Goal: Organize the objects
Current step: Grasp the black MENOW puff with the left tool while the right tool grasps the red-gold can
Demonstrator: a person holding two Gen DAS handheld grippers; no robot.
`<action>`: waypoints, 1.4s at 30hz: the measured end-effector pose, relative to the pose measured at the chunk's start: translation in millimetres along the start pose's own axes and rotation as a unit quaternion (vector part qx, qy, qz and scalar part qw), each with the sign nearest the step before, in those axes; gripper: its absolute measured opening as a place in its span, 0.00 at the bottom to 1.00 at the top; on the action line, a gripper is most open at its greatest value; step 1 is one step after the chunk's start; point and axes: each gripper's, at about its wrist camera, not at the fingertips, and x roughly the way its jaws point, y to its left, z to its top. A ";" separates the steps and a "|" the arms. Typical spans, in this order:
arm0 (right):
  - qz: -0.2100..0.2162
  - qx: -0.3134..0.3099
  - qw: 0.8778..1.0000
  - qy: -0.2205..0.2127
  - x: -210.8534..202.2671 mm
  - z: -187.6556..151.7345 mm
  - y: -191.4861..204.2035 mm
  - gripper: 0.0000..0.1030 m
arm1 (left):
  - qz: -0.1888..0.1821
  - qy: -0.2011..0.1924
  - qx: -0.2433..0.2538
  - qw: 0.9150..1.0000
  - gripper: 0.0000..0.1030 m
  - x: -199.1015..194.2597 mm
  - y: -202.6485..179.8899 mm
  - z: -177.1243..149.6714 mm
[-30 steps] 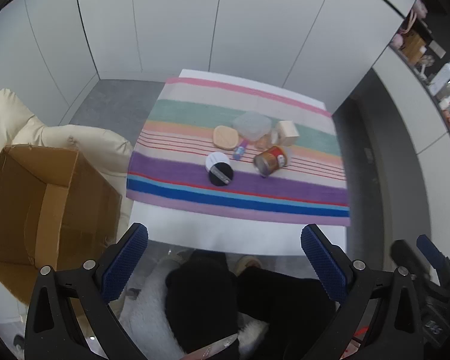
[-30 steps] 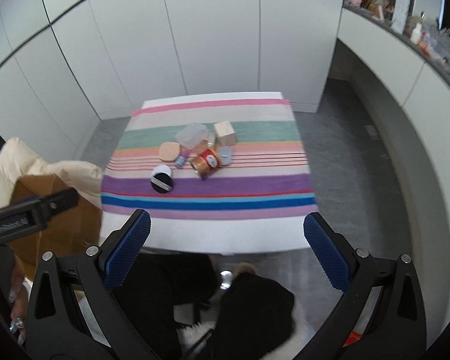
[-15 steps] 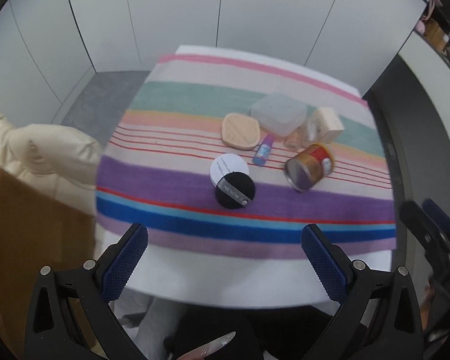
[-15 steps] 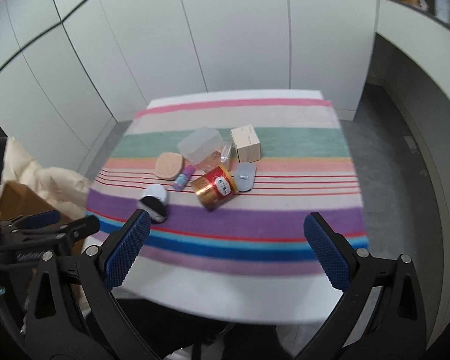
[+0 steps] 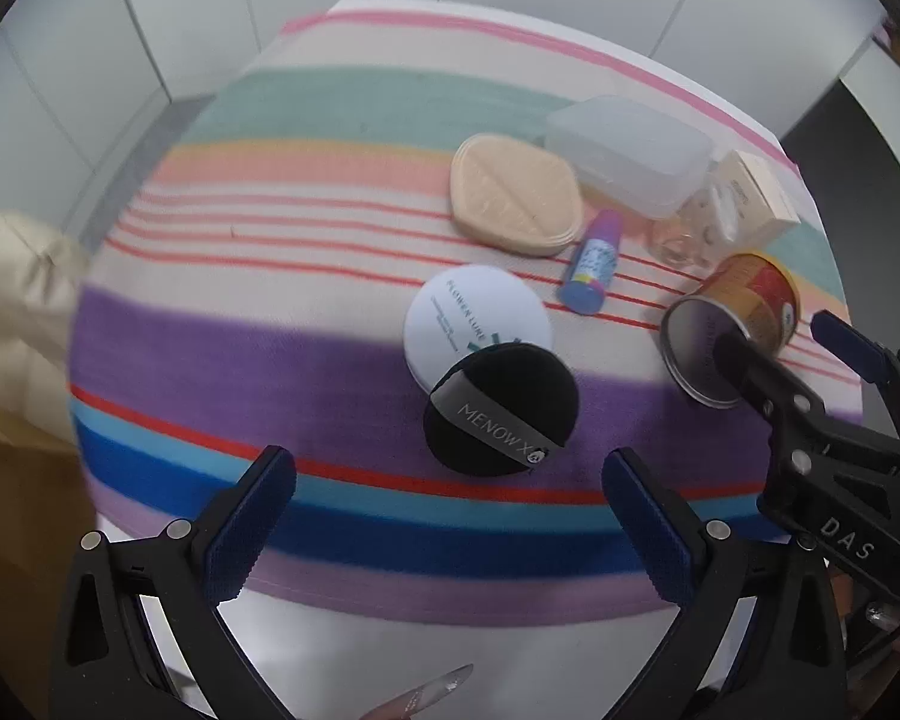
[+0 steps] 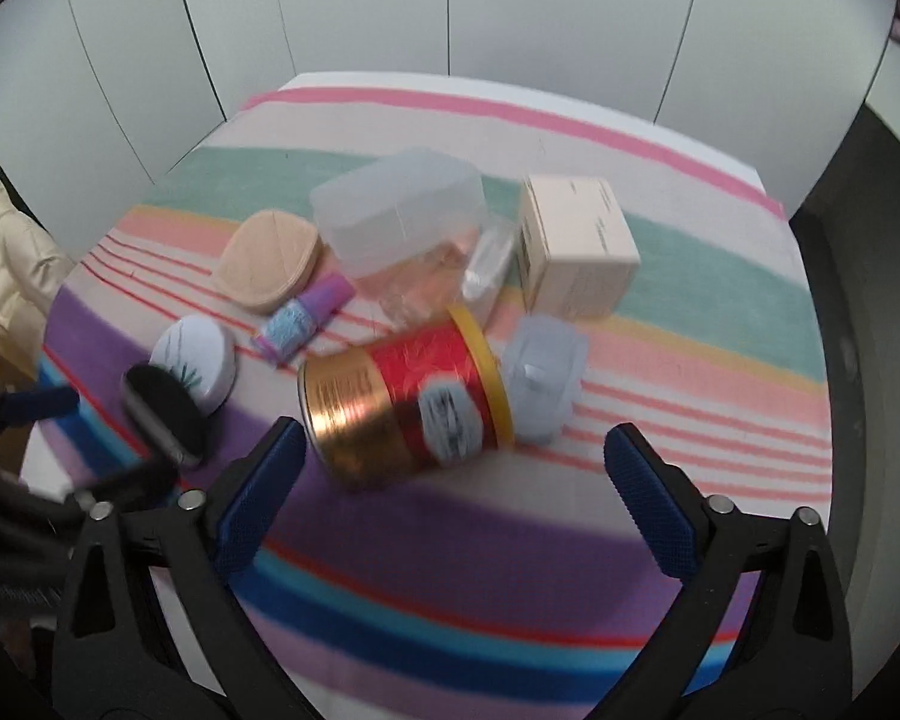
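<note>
On the striped cloth [image 5: 240, 372] a red and gold can [image 6: 408, 402] lies on its side. My right gripper [image 6: 453, 438] hangs just over it, jaws closing, the can between the fingertips but untouched by the pads. My left gripper [image 5: 444, 468] is open above a black puff [image 5: 501, 408], which overlaps a white round compact [image 5: 474, 318]. Behind these lie a beige sponge [image 5: 513, 201], a small purple and blue tube [image 5: 591, 267], a clear plastic box [image 5: 630, 153], a cream carton [image 6: 576, 246] and a pale blue plastic piece [image 6: 540, 384].
A brown cardboard box [image 5: 6, 510] and a cream padded jacket [image 5: 12, 300] sit off the table's left side. The table's white front edge [image 5: 390, 648] is close below the left gripper. White cabinet doors [image 6: 360, 12] stand behind the table.
Both grippers have come down and forward toward the table, so the objects fill the views. The right gripper now sits at the can and shows at the right of the left wrist view.
</note>
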 end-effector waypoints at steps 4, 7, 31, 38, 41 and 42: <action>0.007 -0.035 0.999 0.003 9.5 7.9 11.0 0.64 | -0.004 -0.002 -0.020 1.000 0.99 8.0 1.5 3.5; -0.008 -0.027 1.000 0.007 9.3 7.9 11.7 0.63 | 0.004 -0.010 -0.017 1.000 0.99 11.3 -2.6 5.9; 0.038 0.117 0.992 -0.008 -55.5 -31.7 -49.2 0.63 | 0.059 -0.026 -0.018 0.998 0.43 18.0 -15.7 9.5; 0.013 0.109 0.994 -0.002 -60.5 -28.3 -45.8 0.63 | 0.058 -0.041 -0.008 0.997 0.43 -5.3 -26.3 7.5; 0.009 0.113 0.994 -0.003 -66.8 -25.8 -46.3 0.63 | 0.055 -0.049 -0.003 0.997 0.42 -23.8 -26.8 5.9; 0.010 0.114 0.993 -0.005 -70.7 -24.3 -46.2 0.63 | 0.055 -0.052 -0.001 0.997 0.42 -30.0 -25.3 7.2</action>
